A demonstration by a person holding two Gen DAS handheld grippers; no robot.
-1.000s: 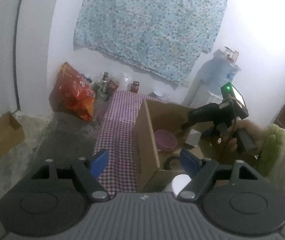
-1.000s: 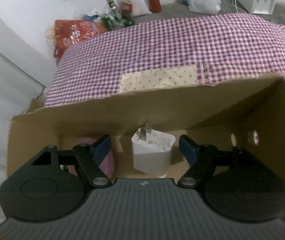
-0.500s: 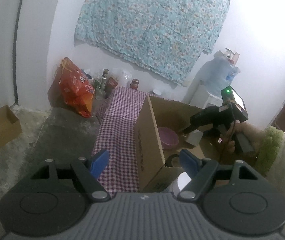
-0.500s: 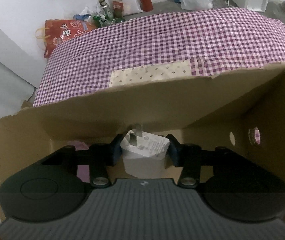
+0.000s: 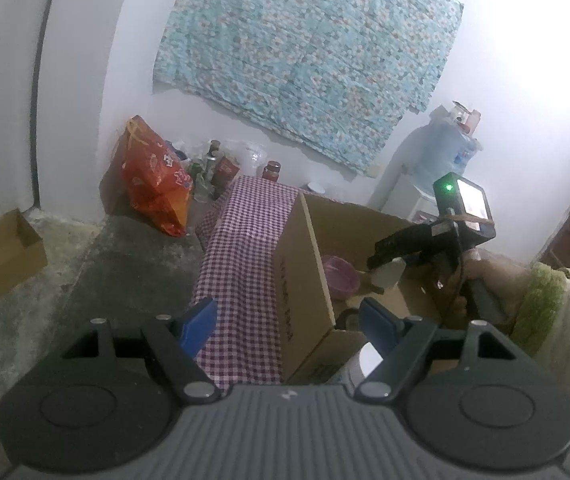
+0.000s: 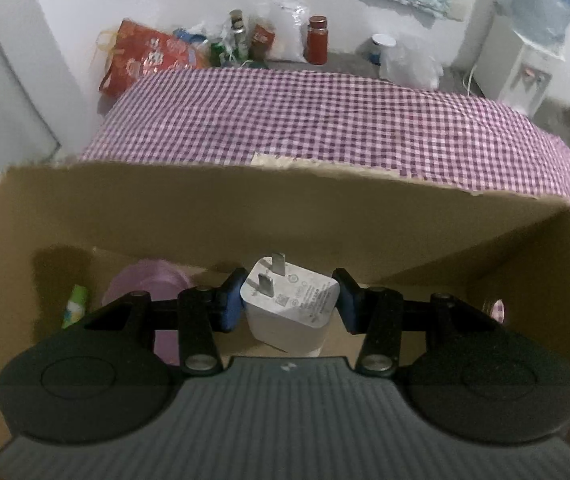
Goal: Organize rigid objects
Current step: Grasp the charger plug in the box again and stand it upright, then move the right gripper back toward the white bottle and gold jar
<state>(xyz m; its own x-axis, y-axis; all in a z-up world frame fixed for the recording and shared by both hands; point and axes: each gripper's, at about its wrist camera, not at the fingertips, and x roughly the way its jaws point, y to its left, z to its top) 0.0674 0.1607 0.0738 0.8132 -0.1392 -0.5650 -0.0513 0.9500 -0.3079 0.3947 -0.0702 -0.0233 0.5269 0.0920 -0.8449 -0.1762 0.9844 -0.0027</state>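
Your right gripper (image 6: 289, 304): jaws have just closed onto the white square two-pin plug charger (image 6: 291, 310), pads pressing both sides, held over the open brown cardboard box (image 6: 213, 216) above its pink plastic bowl (image 6: 145, 284). Your left gripper (image 5: 289, 316): jaws apart, empty, beside the box on the purple-checked tablecloth (image 5: 241, 248).

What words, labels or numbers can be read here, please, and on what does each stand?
None can be read for certain.
Charger: grey print and small square codes, too small to read.
Box outer wall: dark lettering, blurred.
Red bag: pale marks, blurred.
Green packet: print unreadable.
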